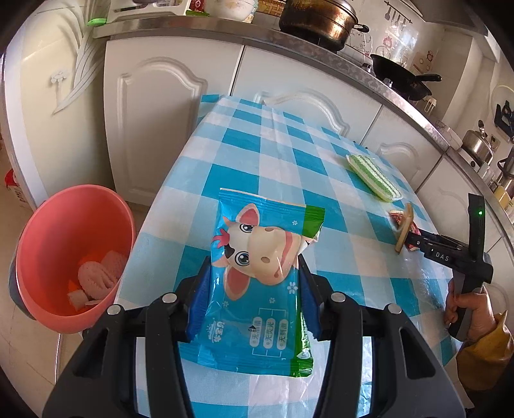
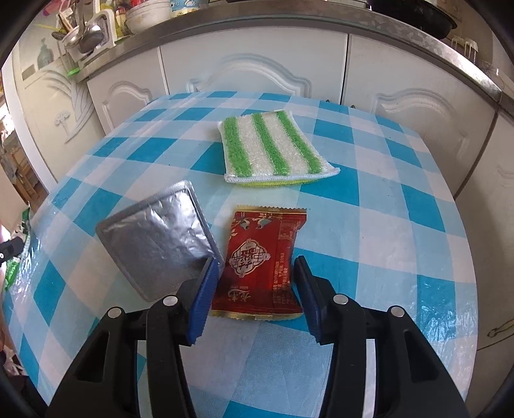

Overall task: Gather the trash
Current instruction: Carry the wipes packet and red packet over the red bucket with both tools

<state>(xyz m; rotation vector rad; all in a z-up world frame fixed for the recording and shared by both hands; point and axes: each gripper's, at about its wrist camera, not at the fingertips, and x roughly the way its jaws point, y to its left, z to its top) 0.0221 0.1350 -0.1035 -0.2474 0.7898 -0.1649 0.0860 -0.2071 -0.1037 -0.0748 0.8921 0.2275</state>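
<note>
Left claw (image 1: 253,289) clamped on blue packet (image 1: 257,283): carry it over pink bin (image 1: 75,257). Right claw (image 2: 257,286) apart, astride red wrapper (image 2: 260,267): close squarely, avoid foil pouch (image 2: 157,241).

Home kitchen: cabinets (image 1: 160,122), stovetop pots (image 1: 318,22), wok (image 1: 401,77).

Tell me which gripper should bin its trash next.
Left. The left gripper already clamps the blue wrapper, and the pink bin stands just beside it. The right gripper only straddles the red wrapper, not yet gripping.
</note>
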